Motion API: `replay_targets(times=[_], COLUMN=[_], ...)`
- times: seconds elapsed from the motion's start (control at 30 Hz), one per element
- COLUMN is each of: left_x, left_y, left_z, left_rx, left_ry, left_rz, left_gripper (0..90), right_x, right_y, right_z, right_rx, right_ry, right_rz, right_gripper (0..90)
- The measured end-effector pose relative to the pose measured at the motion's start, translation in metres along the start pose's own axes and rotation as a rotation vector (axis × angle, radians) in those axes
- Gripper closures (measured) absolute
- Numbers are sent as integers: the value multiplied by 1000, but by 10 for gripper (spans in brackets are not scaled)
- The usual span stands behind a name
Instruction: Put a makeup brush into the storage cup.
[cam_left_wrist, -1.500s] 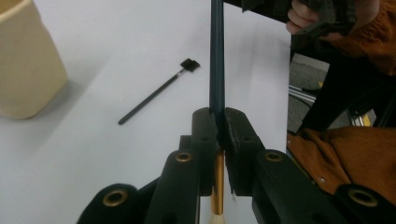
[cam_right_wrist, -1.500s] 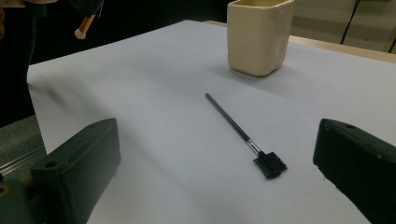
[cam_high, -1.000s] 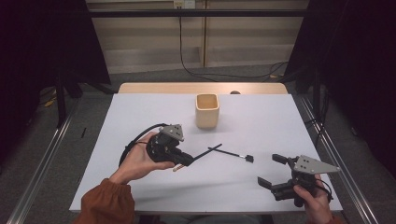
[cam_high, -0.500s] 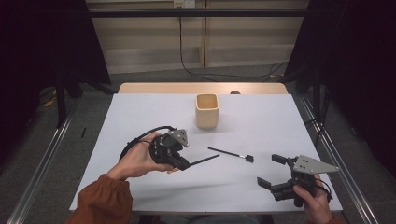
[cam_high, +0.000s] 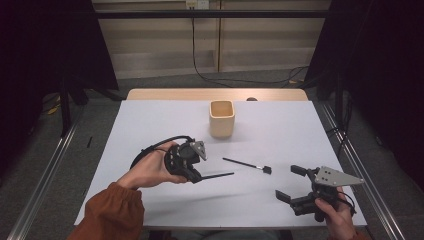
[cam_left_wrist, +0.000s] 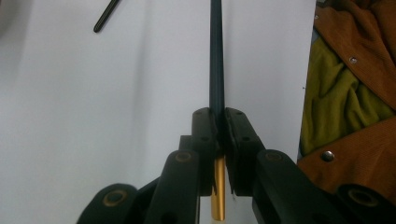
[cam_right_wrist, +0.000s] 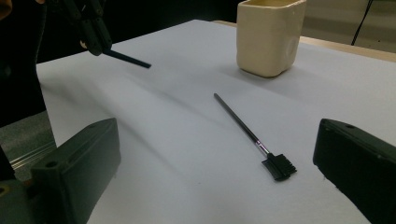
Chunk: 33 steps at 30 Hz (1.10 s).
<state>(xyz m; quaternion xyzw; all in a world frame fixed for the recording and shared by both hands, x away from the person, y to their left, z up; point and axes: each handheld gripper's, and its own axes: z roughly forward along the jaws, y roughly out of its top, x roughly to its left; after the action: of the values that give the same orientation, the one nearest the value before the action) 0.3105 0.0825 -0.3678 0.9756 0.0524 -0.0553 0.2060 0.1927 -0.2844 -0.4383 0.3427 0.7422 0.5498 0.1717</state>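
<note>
The left gripper (cam_high: 196, 175) has its fingers clamped on a thin black stick (cam_left_wrist: 216, 56), held above the white surface (cam_high: 150, 130). The right gripper (cam_high: 292, 183) rests near the front edge, fingers apart. A small comb-headed brush (cam_right_wrist: 252, 135) lies between them, near the cream cup (cam_high: 222, 118).

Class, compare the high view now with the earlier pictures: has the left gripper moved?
Yes. The left gripper, shut on a thin black stick, has drawn back toward the person, farther from the cream cup, which stands where it stood.
</note>
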Motion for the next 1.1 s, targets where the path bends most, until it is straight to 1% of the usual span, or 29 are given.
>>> replay_targets(times=[0.1, 0.13, 0.2, 0.23, 0.27, 0.33, 0.37, 0.43, 0.5, 0.53, 0.57, 0.6, 0.63, 0.67, 0.7, 0.8, 0.87, 0.9, 0.93, 0.97, 1.03, 1.07, 1.1], left_x=[-1, -2, -1, -2, -1, -1, -1, 0, -1, -1, -1, -1, -1, -1, 0, 0, 0, 0, 1, 1, 0, 0, 0], left_y=[0, -1, -1, -2, -3, -4, -4, -3, -3, -3, -3, -3, -3, -3, -4, -4, -5, -5, -5, -5, -6, -5, -5], left_z=[1, 2, 2, 4, 4, 5, 6, 5, 5, 5, 5, 5, 5, 4, 3, 1, 1, 0, -1, 0, -1, -1, -1], left_rx=[1, -8, -1, -4, -4, -7, -11, -11, -18, -15, -15, -16, -14, -21, -24, -32, -37, -44, -46, -45, -53, -56, -66], left_ry=[-6, -12, -12, -11, -31, -25, -33, -41, -42, -49, -47, -48, -50, -50, -52, -60, -63, -54, -64, -69, -66, -66, -68], left_rz=[4, 2, 15, 13, 8, 3, -2, 8, 8, 5, 4, 4, 5, -3, -3, 1, 4, 2, -8, -10, -9, -5, -12], left_gripper=[834, 834, 834, 835, 835, 835, 835, 835, 835, 835, 835, 835, 835, 835, 835, 835, 835, 835, 835, 835, 835, 835, 835], right_x=[1, 1, 1, 1, 0, 0, 0, 0, -1, -1, -1, -2, -2, -3, -3, -4, -7, -7, -7, -7, -6, -5, -5], right_y=[1, 2, 3, 3, 3, 3, 3, 4, 6, 7, 8, 12, 12, 18, 18, 29, 42, 42, 46, 52, 55, 58, 61], right_z=[-1, -1, -1, 0, 0, 0, 0, -1, -1, -1, -1, -1, -1, -1, -1, -1, 0, 0, 1, 2, 3, 4, 5], right_rx=[-13, -20, -23, -24, -21, -22, -31, -33, -41, -43, -53, -69, -69, -88, -88, -109, -142, -142, -142, -149, -153, -147, -139], right_ry=[-4, 1, 7, 8, 8, 8, 6, 4, 3, 1, 4, 10, 10, 17, 17, 33, 45, 45, 46, 45, 47, 57, 72], right_rz=[-2, -5, -3, 0, 7, 7, 8, 6, 6, 8, 9, 12, 12, 14, 14, 8, -3, -3, -3, -14, -23, -34, -43], right_gripper=[0, 0, 0, 1, 1, 1, 1, 1, 1, 2, 1, 1, 1, 0, 0, 0, 0, 0, 0, 0, 0, 0, 0])
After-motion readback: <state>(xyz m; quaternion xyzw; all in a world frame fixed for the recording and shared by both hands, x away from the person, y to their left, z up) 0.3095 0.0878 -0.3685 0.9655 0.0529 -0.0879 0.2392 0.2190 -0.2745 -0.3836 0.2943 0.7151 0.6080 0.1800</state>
